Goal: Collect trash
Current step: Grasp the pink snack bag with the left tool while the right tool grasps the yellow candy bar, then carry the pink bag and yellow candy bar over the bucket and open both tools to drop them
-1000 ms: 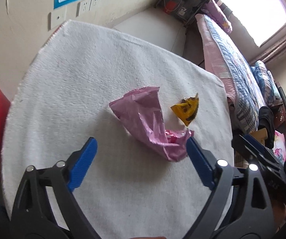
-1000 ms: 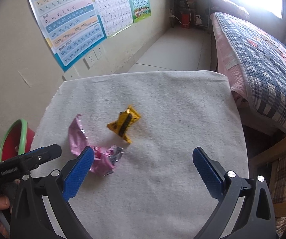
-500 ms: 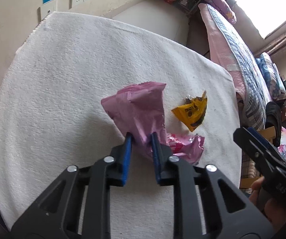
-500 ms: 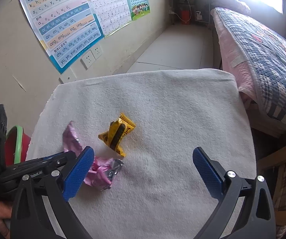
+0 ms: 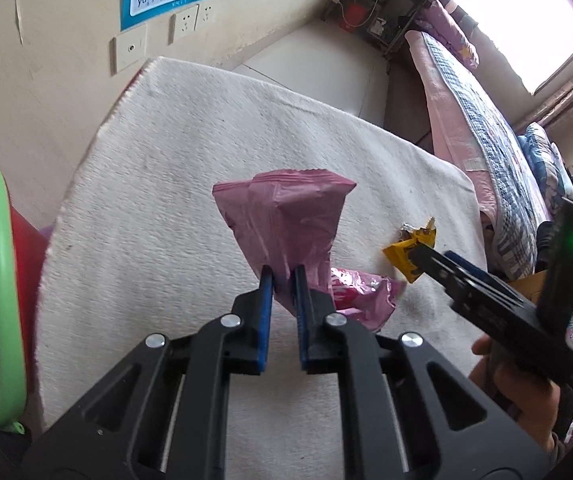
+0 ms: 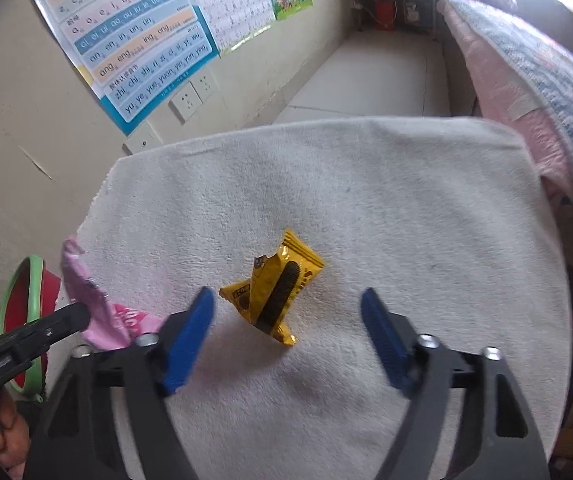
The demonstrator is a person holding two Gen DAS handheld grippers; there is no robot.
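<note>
White towel-covered worktop point(image 6: 366, 184). Pinyin poster point(image 6: 126, 36) and wall sockets point(image 6: 192, 98) upper left of frame, quilted bed point(image 5: 486, 128) at right, dark shelf point(image 5: 378, 8) top centre.

Bare towel point(image 6: 426, 220) beyond wrapper point(image 6: 274, 288) — open approach

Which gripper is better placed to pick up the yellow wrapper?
Right. The right gripper is open, straddling the yellow wrapper; the left gripper is shut on the pink wrapper.
</note>
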